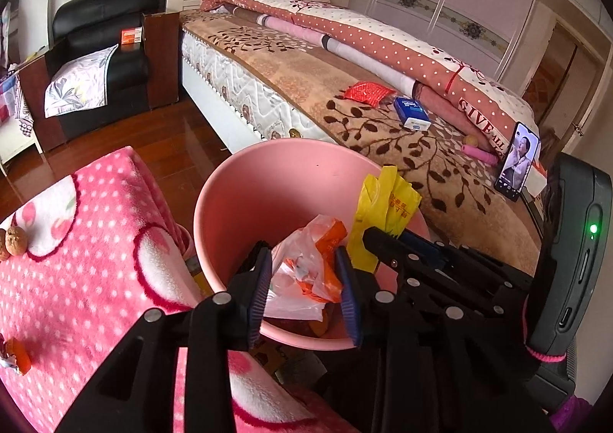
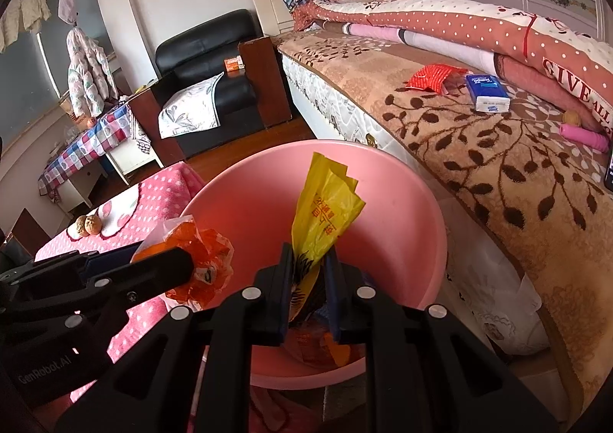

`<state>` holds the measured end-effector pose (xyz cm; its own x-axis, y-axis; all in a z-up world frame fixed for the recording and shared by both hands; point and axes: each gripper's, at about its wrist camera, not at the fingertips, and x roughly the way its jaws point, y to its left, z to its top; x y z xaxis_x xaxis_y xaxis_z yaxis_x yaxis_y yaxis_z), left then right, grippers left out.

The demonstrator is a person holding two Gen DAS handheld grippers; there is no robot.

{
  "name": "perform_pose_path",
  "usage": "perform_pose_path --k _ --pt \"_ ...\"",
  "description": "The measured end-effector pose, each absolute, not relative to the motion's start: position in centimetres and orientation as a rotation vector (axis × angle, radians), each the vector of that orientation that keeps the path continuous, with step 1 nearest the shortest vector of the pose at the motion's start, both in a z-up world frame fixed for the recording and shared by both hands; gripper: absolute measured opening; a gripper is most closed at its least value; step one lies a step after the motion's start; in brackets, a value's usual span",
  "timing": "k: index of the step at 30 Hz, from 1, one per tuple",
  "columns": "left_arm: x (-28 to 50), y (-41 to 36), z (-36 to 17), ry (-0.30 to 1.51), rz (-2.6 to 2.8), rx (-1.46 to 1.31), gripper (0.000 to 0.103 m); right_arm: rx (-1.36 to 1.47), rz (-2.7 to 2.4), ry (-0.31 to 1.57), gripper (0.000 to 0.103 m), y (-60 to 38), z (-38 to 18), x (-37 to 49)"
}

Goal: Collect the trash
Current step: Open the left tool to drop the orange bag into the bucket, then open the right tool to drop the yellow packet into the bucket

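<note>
Setting: a pink bin (image 1: 237,203) is shown between a bed (image 1: 383,134) and a pink dotted blanket (image 1: 76,279), with both grippers held over its mouth
Left gripper (image 1: 304,287): the jaws are seen parted about a crumpled orange-and-clear plastic bag (image 1: 310,264); whether the blue pads press on it cannot be told, so the grip is judged loose or being let go
Right gripper (image 2: 310,291): it is seen clamped on the lower end of a yellow plastic bag (image 2: 325,207)
Position of the trash: both bags are held above the bin's opening, inside its rim line; other orange scraps are seen at the bottom
Decisive relation: the bin's cavity lies directly below and ahead of both claws; the yellow bag's long axis stands upright from the right fingers, its free end above the rim
Nearer hand: the left is judged further into the drop; the right is just beside it
Trash not yet collected: a red wrapper (image 1: 367,91) lies on the bed, well apart from the bin
Risk: the tall yellow bag may catch on the rim
</note>
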<state>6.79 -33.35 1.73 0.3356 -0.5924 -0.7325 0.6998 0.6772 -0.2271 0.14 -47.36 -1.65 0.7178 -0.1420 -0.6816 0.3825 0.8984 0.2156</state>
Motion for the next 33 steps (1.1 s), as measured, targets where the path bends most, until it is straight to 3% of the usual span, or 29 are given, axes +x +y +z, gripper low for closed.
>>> perform_pose_path --k 8,15,20,33 --pt "6.7 -32.7 2.2 0.880 -0.836 0.129 0.045 0.374 -0.306 0.735 0.017 -47.3 -1.8 0.2" --pt "6.5 -31.8 2.6 0.875 -0.827 0.119 0.046 0.393 -0.304 0.737 0.018 -47.2 -1.5 -0.1" --pt "6.0 -30.9 2.9 0.869 -0.820 0.113 0.046 0.391 -0.292 0.728 0.025 -46.7 -1.1 -0.4" --pt "4.7 -27.7 3.8 0.857 -0.778 0.090 0.046 0.368 -0.239 0.714 0.025 -44.0 0.3 -1.3"
